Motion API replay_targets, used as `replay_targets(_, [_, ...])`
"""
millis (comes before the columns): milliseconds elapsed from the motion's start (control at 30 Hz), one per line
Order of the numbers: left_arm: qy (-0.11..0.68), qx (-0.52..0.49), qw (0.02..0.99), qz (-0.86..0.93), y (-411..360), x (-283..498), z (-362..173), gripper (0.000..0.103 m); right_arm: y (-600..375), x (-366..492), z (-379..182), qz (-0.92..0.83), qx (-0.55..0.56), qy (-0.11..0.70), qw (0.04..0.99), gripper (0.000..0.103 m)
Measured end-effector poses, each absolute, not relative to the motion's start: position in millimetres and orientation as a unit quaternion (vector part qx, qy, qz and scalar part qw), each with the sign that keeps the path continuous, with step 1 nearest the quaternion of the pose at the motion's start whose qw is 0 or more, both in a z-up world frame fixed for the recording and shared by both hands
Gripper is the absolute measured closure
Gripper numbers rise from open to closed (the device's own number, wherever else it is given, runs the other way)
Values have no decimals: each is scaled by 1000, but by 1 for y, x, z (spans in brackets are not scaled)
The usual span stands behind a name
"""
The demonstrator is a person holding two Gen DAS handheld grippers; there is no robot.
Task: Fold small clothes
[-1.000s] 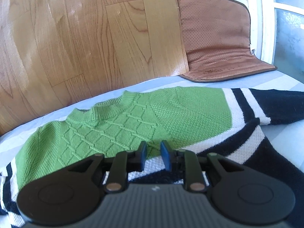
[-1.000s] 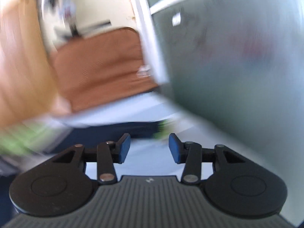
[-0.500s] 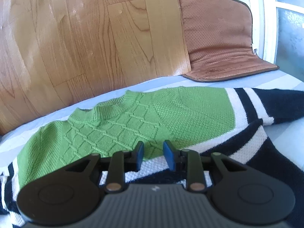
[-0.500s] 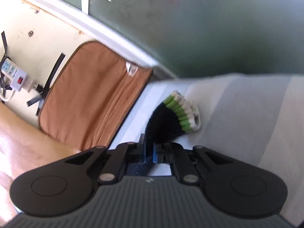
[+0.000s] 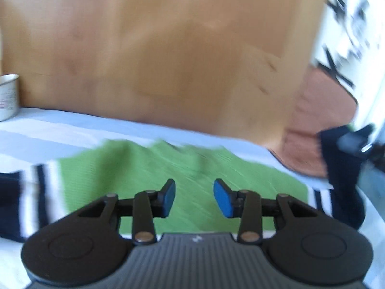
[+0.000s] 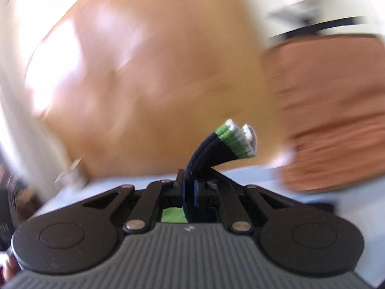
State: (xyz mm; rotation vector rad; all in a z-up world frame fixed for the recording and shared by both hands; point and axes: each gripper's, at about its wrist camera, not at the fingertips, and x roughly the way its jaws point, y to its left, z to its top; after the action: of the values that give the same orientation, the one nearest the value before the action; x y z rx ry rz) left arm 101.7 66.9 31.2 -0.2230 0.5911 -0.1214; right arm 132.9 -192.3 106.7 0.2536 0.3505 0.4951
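Observation:
A small knit sweater (image 5: 182, 168), green with white and navy stripes, lies spread on a pale striped sheet (image 5: 60, 125). My left gripper (image 5: 194, 198) is open and empty, held just above the green chest. My right gripper (image 6: 190, 190) is shut on the sweater's navy sleeve (image 6: 209, 149); the cuff with green and white bands (image 6: 238, 139) sticks up past the fingers, lifted off the sheet. In the left wrist view the lifted sleeve (image 5: 341, 159) hangs at the far right. Both views are blurred by motion.
A wooden headboard (image 5: 156, 48) stands behind the sheet. A brown cushion (image 6: 336, 110) leans at the right. A white tin cup (image 5: 8, 96) sits at the far left edge. A white wall with black straps (image 5: 349, 36) is at the upper right.
My left gripper opened wider and swung left, so the sweater's left sleeve and the cup came into view. My right gripper, shut on the sleeve, lifted it and swung toward the headboard.

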Motion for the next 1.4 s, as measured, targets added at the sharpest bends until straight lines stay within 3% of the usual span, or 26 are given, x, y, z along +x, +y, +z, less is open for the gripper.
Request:
replay_targets(133, [296, -99, 950, -29, 89, 95, 25, 60, -121, 160, 58, 359, 92, 296, 880, 78])
replay_targets(200, [303, -82, 949, -31, 88, 93, 19, 60, -118, 156, 48, 377, 84, 321, 865, 77])
replay_targets(267, [307, -62, 949, -41, 82, 93, 15, 54, -144, 145, 55, 367, 107, 301, 873, 60])
replay_targets(467, [323, -9, 946, -31, 54, 107, 3, 45, -262, 107, 77, 226, 179, 186, 939, 56])
replay_targets(533, [334, -14, 942, -24, 54, 109, -3, 52, -294, 108, 66, 174, 206, 200, 942, 56])
replay_targets(567, [342, -22, 939, -27, 55, 111, -6, 71, -300, 113, 58, 156, 217, 214, 940, 56])
replay_targets(633, [342, -30, 939, -35, 55, 111, -8, 81, -307, 121, 39, 141, 242, 245, 928, 57])
replay_targets(667, [336, -16, 941, -25, 52, 110, -7, 92, -308, 124, 29, 148, 257, 258, 919, 63])
replay_targets(700, [329, 0, 944, -19, 48, 110, -7, 95, -305, 129, 22, 160, 269, 269, 911, 70])
replay_targets(733, [326, 6, 945, -18, 46, 109, -4, 96, -300, 133, 18, 162, 268, 276, 909, 86])
replay_targets(767, [320, 3, 947, -15, 48, 107, 0, 96, -292, 136, 19, 155, 255, 273, 915, 87])
replay_targets(933, [275, 23, 959, 59, 66, 94, 16, 96, -259, 136, 36, 159, 176, 216, 947, 84])
replay_targets(1033, [307, 20, 949, 63, 71, 100, 0, 96, -253, 144, 34, 149, 151, 220, 952, 82])
replay_targets(1167, [306, 81, 946, 69, 49, 98, -19, 87, -250, 145, 26, 150, 118, 241, 952, 82])
replay_targets(1233, [305, 82, 946, 67, 48, 98, -17, 86, -247, 146, 25, 133, 70, 261, 954, 87])
replay_targets(1400, [313, 50, 946, 65, 58, 102, -16, 83, -238, 141, 36, 112, 18, 266, 957, 84])
